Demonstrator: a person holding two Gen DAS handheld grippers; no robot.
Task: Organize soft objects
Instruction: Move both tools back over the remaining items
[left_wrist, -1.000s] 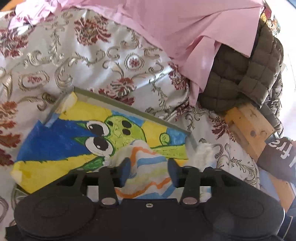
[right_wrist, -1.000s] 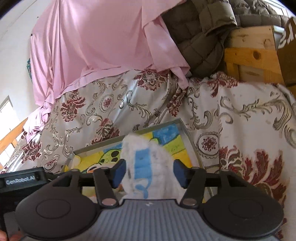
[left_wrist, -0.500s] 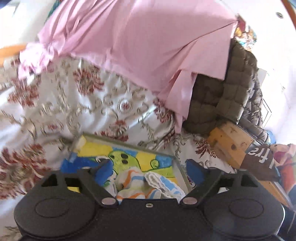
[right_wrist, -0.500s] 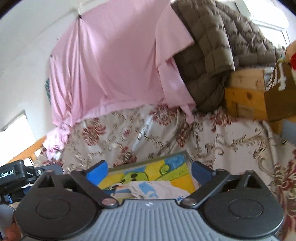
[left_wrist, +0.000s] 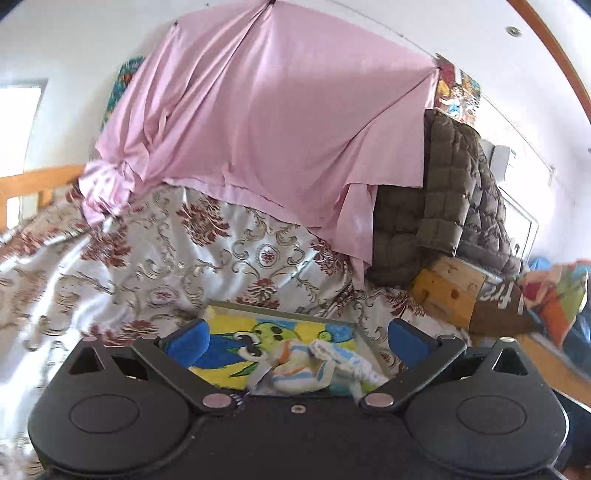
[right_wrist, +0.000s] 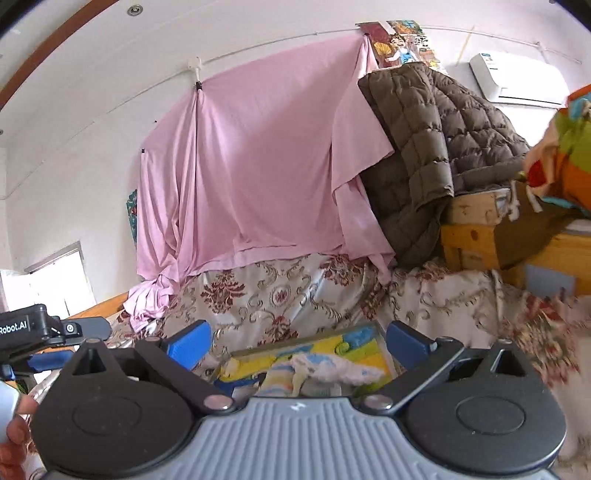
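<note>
A shallow tray (left_wrist: 354, 326) with a yellow, blue and green cartoon picture lies on the floral bedspread (left_wrist: 155, 266). Two soft cloths lie in it: a striped orange, blue and white one (left_wrist: 295, 373) and a white and light-blue one (left_wrist: 351, 363). My left gripper (left_wrist: 297, 338) is open and empty, raised above and behind the tray. My right gripper (right_wrist: 299, 339) is open and empty too, above the same tray (right_wrist: 380, 326), where the white and blue cloth (right_wrist: 332, 369) lies over the striped one (right_wrist: 280, 374).
A pink sheet (left_wrist: 266, 129) hangs on the wall behind the bed. A brown quilted jacket (left_wrist: 454, 206) drapes over wooden furniture (left_wrist: 447, 291) at right. The left gripper's body (right_wrist: 33, 328) shows at the right view's left edge. Colourful fabric (right_wrist: 569, 155) sits at far right.
Both grippers opened and let go of their cloths, which now lie in the tray. Both grippers then lifted up and back, so more of the wall shows.
</note>
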